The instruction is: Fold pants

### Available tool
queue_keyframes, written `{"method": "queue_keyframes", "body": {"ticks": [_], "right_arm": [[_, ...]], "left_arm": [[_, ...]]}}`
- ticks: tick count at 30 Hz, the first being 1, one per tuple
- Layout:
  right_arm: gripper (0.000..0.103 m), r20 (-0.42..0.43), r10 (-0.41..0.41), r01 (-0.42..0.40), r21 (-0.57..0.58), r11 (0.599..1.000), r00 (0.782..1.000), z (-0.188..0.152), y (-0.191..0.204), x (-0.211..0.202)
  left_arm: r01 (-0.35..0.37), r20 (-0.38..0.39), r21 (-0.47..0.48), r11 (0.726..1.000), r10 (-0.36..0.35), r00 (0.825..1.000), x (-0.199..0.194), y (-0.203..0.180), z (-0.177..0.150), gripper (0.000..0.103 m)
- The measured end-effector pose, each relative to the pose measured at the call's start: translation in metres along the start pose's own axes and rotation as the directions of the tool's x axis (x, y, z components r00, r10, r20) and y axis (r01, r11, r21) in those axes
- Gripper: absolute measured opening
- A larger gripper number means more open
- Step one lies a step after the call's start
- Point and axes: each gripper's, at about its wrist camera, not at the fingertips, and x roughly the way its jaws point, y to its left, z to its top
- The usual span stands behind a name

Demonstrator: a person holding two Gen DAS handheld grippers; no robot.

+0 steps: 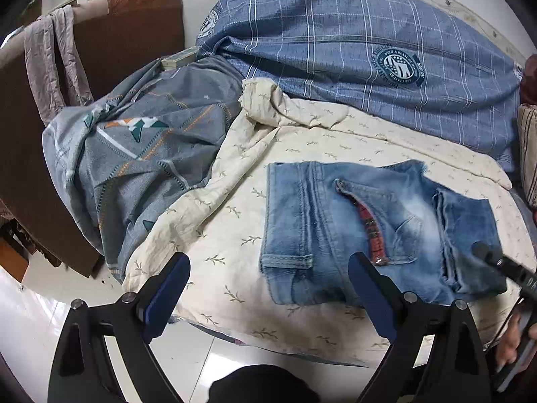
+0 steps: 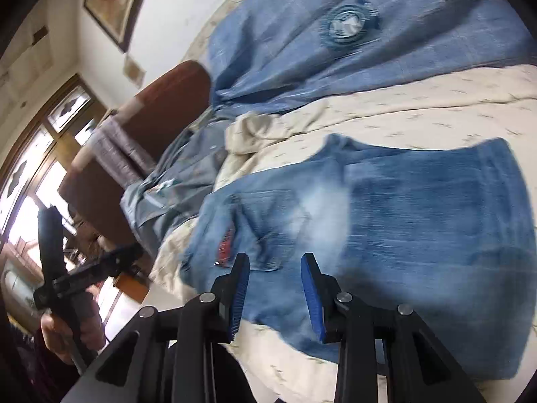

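Observation:
Light blue jeans (image 1: 369,231) lie folded into a compact rectangle on the cream leaf-print bedsheet (image 1: 235,221), with a red plaid pocket lining showing. My left gripper (image 1: 268,268) is wide open and empty, held over the bed's front edge just left of the jeans. In the right wrist view the jeans (image 2: 402,228) fill the middle, blurred. My right gripper (image 2: 275,272) is open and empty just above their near edge. The right gripper also shows in the left wrist view (image 1: 503,265) at the jeans' right end. The left gripper shows in the right wrist view (image 2: 57,268) at far left.
A blue checked quilt (image 1: 352,43) is heaped along the back of the bed. A grey patterned cover (image 1: 141,154) is bunched at the left. A brown headboard (image 1: 127,33) with a grey cloth draped on it stands beyond. White tiled floor (image 1: 33,319) lies below the bed edge.

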Motion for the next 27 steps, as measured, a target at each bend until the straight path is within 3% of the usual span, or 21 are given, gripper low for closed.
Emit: {"method": "queue_keyframes", "body": {"ticks": [8,13,18,21,22,23,24,27], "right_arm": [[0.035,0.03,0.011,-0.009,-0.053,0.999,1.0,-0.002,0.012,-0.009],[0.035,-0.004,0.001,-0.001,-0.097,0.995,1.0,-0.01,0.018,-0.011],[0.035,0.0,0.002,-0.002,-0.128,0.992,1.0,-0.015,0.022,-0.02],[0.038,0.002,-0.006,0.006,-0.126,0.992,1.0,-0.014,0.019,-0.022],[0.042,0.004,-0.01,0.011,-0.116,0.993,1.0,-0.014,0.017,-0.022],[0.053,0.009,-0.012,0.013,-0.104,0.994,1.0,-0.013,0.015,-0.022],[0.056,0.014,-0.01,0.011,-0.097,0.995,1.0,-0.012,0.015,-0.022],[0.056,0.019,0.007,-0.005,-0.105,0.994,1.0,-0.009,0.019,-0.02]], "left_arm": [[0.015,-0.026,-0.067,0.998,-0.016,1.0,0.027,0.029,-0.004,0.095],[0.041,-0.019,-0.074,0.996,-0.042,0.999,0.041,0.032,-0.001,0.095],[0.071,-0.059,-0.107,0.992,-0.078,0.995,0.064,0.032,-0.005,0.095],[0.132,-0.078,-0.14,0.981,-0.144,0.987,0.072,0.029,-0.008,0.095],[0.16,-0.08,-0.147,0.976,-0.173,0.982,0.073,0.027,-0.01,0.095],[0.202,-0.083,-0.157,0.967,-0.216,0.973,0.073,0.025,-0.012,0.095],[0.224,-0.084,-0.167,0.96,-0.24,0.967,0.074,0.024,-0.014,0.095],[0.257,-0.102,-0.205,0.944,-0.282,0.954,0.081,0.021,-0.021,0.095]]}}
